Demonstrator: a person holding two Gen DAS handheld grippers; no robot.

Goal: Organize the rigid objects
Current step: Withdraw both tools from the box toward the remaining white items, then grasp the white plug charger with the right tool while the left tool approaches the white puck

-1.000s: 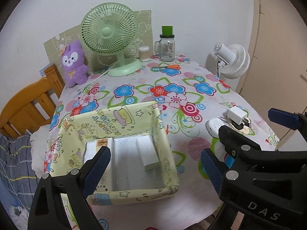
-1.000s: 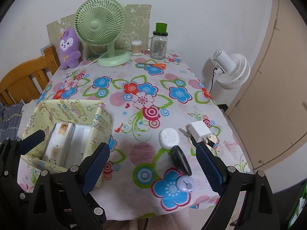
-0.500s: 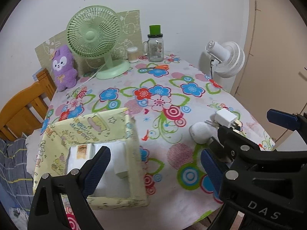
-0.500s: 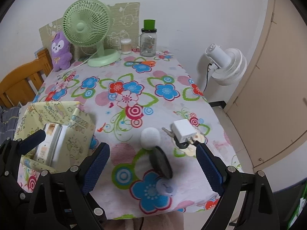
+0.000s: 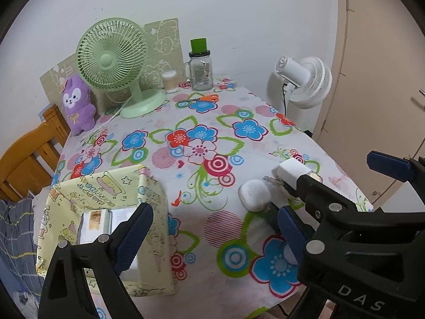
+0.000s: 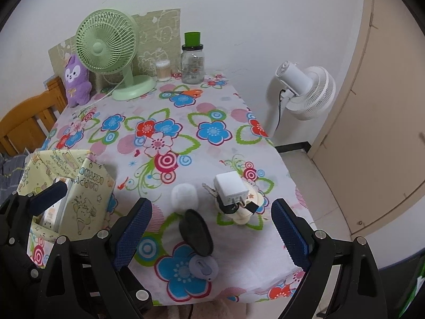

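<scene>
Right hand-held gripper [image 6: 209,228] spread wide, empty, above near right table [image 6: 239,138] edge. White earbud case [image 6: 184,195] there: light, rigid, smooth, likely slippery; best pinched across flat sides. Left hand-held gripper [image 5: 212,232] likewise released.

Tabletop [image 6: 228,111]: we see a floral cloth covering it.
Far edge: green fan [image 6: 106,42], purple plush [image 6: 75,79], jar [image 6: 192,63].
Near-left corner: yellow box [image 6: 90,186].
Near-right corner: white charger [image 6: 229,186], white case [image 6: 184,192], black disc [image 6: 195,232].

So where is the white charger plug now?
In the right wrist view the white charger plug sits near the table's right edge, right of the white earbud case.
</scene>
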